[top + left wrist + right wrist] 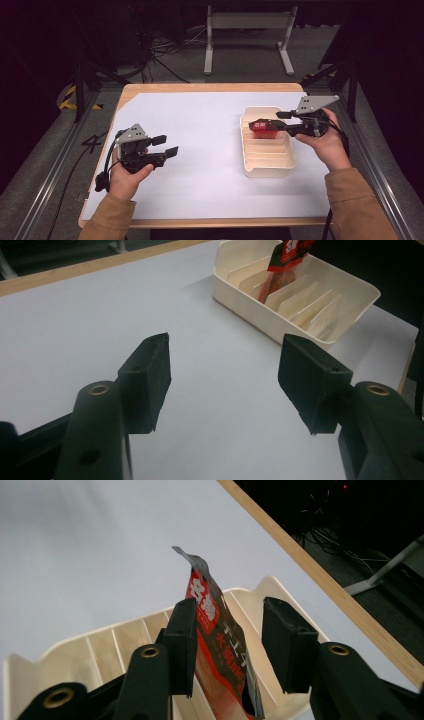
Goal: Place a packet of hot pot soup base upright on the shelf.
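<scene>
Your left claw (165,145) sits at about 8 o'clock on the worktop (210,125), held low over the white sheet with its jaws spread wide and nothing between them. In the left gripper view the cream tray (345,282) lies ahead toward 1 o'clock, well apart from that claw, with a red packet (285,262) standing in it. Your right claw (267,121) is at about 3 o'clock, reaching over the far end of the tray (270,170). In the right gripper view its jaws are partly open on either side of the red packet (215,635): the left jaw lies against the packet's printed face, while a clear gap separates the packet from the right jaw. The packet stands nearly upright in a slot between the tray's dividers (105,645).
</scene>
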Demonstrator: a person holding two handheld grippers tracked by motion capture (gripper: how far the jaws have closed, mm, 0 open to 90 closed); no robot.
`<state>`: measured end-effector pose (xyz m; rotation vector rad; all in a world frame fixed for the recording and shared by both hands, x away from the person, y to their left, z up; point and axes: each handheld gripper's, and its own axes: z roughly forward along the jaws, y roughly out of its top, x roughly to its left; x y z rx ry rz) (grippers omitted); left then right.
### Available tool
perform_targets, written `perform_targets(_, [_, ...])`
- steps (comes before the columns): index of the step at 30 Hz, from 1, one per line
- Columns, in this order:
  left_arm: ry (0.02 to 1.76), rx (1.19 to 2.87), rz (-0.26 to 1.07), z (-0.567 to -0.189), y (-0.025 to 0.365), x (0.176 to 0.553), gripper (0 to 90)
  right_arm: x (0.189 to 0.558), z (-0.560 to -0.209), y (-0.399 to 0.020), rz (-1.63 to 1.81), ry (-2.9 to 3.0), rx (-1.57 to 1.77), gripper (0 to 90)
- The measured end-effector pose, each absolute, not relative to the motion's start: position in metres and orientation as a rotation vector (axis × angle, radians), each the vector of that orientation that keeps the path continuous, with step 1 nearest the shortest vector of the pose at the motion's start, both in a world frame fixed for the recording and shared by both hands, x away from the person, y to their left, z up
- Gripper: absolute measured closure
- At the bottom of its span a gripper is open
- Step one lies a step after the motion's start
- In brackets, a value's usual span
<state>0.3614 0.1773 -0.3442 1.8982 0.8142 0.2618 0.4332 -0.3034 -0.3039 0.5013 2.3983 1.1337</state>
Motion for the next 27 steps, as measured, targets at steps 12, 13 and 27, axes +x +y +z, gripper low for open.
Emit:
perform_targets(12, [0.828, 1.894, 0.306, -0.348, 0.188, 0.359, 38.0, 0.414, -0.284, -0.309, 1.272, 2.332, 0.576, 46.9])
perform_targets(13, [0.84, 1.895, 0.309, -0.348, 0.189, 0.358, 38.0, 0.412, -0.283, -0.31, 1.267, 2.329, 0.572, 46.9])
perform_targets(27, [0.876, 1.883, 0.338, -0.352, 0.201, 0.361, 36.6, 0.384, -0.276, -0.343, 1.223, 2.259, 0.728, 42.0])
